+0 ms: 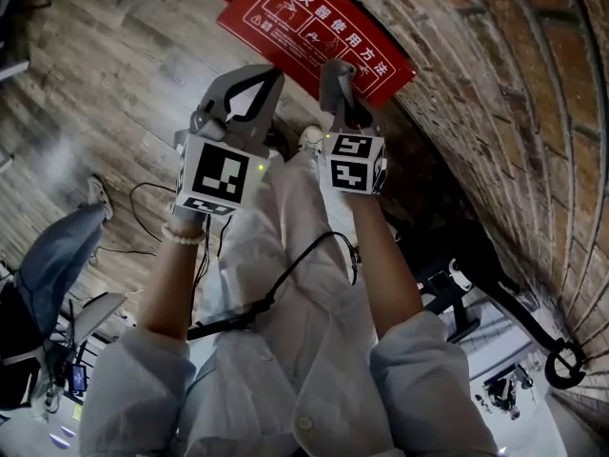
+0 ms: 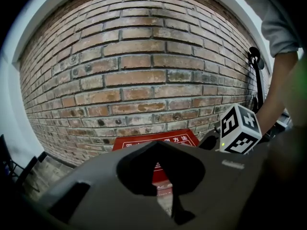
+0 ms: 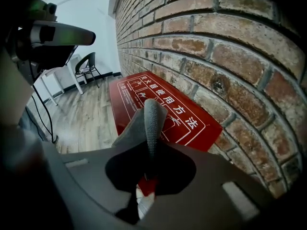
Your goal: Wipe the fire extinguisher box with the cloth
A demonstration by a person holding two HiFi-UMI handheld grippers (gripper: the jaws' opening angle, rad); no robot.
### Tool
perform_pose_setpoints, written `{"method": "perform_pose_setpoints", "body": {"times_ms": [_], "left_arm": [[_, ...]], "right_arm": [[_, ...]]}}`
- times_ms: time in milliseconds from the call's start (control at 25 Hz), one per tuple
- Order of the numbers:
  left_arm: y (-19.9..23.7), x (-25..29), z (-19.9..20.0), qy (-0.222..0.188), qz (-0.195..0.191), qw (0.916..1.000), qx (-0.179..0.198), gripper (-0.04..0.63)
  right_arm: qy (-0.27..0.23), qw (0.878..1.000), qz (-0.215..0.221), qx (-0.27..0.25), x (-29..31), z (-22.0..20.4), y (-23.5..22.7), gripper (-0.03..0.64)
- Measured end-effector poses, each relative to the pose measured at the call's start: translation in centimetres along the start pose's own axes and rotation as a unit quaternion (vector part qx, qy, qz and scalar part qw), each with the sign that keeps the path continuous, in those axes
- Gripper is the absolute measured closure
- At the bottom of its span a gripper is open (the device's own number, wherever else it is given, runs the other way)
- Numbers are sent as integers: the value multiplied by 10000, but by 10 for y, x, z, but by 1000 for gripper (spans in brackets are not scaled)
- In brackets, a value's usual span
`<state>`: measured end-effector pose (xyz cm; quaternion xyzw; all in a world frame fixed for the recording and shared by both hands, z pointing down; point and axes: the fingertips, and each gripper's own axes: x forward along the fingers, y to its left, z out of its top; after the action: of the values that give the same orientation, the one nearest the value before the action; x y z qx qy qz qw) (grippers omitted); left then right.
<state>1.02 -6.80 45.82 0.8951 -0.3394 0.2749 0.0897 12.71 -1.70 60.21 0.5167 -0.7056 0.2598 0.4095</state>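
The right gripper [image 1: 335,76] is closed on the grey cloth [image 3: 149,121], which stands out beyond its jaws. Just ahead of the cloth and lower lies the red fire extinguisher box [image 3: 192,123], on the floor against the brick wall [image 3: 230,56], with its long side along the wall. The left gripper [image 1: 249,89] is closed and empty, beside the right one and a little farther from the box.

Both forearms reach forward side by side. The left gripper [image 1: 266,76] has its jaws pressed together and empty. Just to its right, the right gripper [image 1: 335,72] has its jaws clamped on a grey cloth [image 3: 151,121].
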Motion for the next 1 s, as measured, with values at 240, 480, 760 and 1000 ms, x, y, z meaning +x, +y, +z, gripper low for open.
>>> {"method": "perform_pose_setpoints", "body": {"times_ms": [240, 480, 760, 1000], "left_arm": [[-6, 2, 2, -10, -44, 10000, 18, 597], [-11, 4, 1, -4, -97, 9999, 32, 598], [-15, 2, 5, -35, -87, 9999, 61, 598], [-16, -11, 13, -26, -12, 10000, 4, 597]], "right_arm": [[95, 9999, -115, 10, -10, -22, -17, 598], [249, 9995, -201, -61, -16, -36, -27, 598], [305, 9993, -233, -37, -15, -38, -29, 598], [95, 9993, -99, 359, -27, -19, -33, 598]]}}
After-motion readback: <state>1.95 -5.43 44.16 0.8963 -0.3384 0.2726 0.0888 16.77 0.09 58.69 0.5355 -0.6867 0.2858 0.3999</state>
